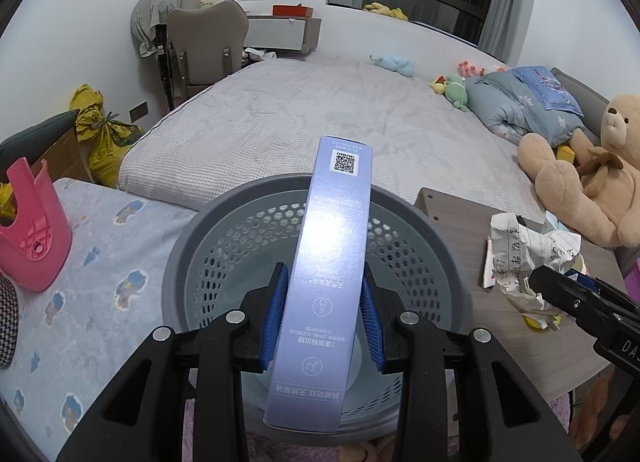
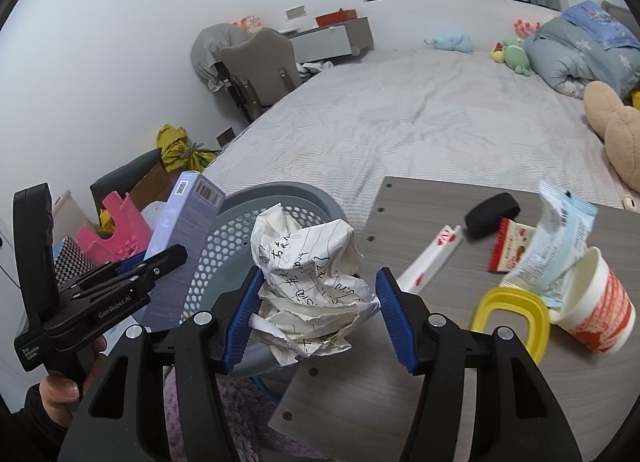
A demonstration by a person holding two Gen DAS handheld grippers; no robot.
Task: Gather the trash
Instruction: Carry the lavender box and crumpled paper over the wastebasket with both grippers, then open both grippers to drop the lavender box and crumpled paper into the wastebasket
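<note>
A long lilac carton [image 1: 332, 246] with a QR code stands slanted between the blue pads of my left gripper [image 1: 323, 302], which is shut on it above the grey perforated basket [image 1: 200, 229]. In the right wrist view that carton [image 2: 180, 246] and the left gripper [image 2: 160, 262] show at the left, beside the basket [image 2: 304, 193]. My right gripper [image 2: 320, 286] is shut on a crumpled ball of written-on paper [image 2: 312, 258], held over the table's left edge by the basket. From the left wrist view the paper [image 1: 516, 254] hangs in the right gripper [image 1: 556, 286].
On the wood-grain table [image 2: 440, 197] lie a paper cup [image 2: 596, 302], a yellow ring lid [image 2: 508, 318], a blue-white wrapper [image 2: 560, 238], a red snack packet [image 2: 508, 250], a white tube [image 2: 432, 262] and a black object [image 2: 492, 213]. A pink stool [image 1: 32, 238] sits left; the bed [image 1: 320, 109] lies behind.
</note>
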